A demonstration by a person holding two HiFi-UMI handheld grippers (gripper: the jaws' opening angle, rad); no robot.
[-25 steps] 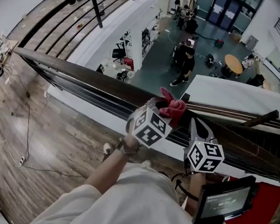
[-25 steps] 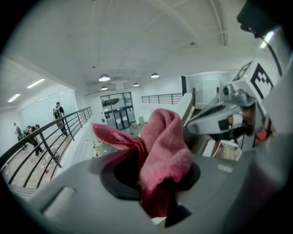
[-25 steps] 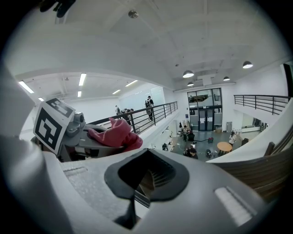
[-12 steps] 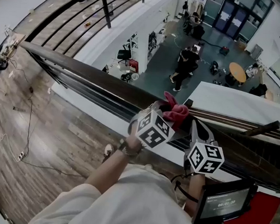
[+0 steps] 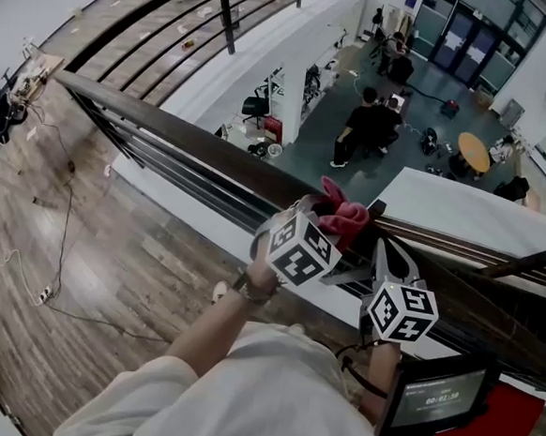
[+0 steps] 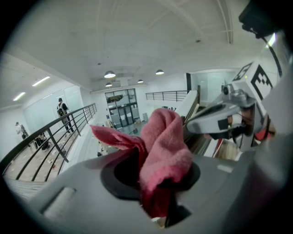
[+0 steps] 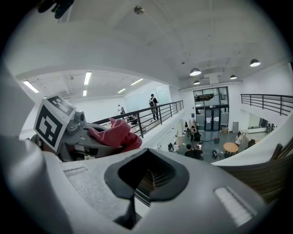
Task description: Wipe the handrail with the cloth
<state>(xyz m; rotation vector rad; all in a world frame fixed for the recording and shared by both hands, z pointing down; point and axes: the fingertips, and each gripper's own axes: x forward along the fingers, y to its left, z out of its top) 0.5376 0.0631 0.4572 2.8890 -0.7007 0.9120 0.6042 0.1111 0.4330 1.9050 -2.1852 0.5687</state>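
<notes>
Pink cloth rests on the dark wooden handrail in the head view, with the right gripper just beside it. The left gripper view shows the left gripper clamped on the cloth. In the right gripper view, the jaws are together and empty. Wiping seems under way; next, slide the cloth along the rail

Handrail part-hidden, screen print unreadable

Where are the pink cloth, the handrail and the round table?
cloth [image 5: 344,218], head view, on its bunched-up pink middle.
handrail [image 5: 166,138], head view, on its dark top bar.
round table [image 5: 473,151], head view, on its orange top, on the floor below.
</notes>
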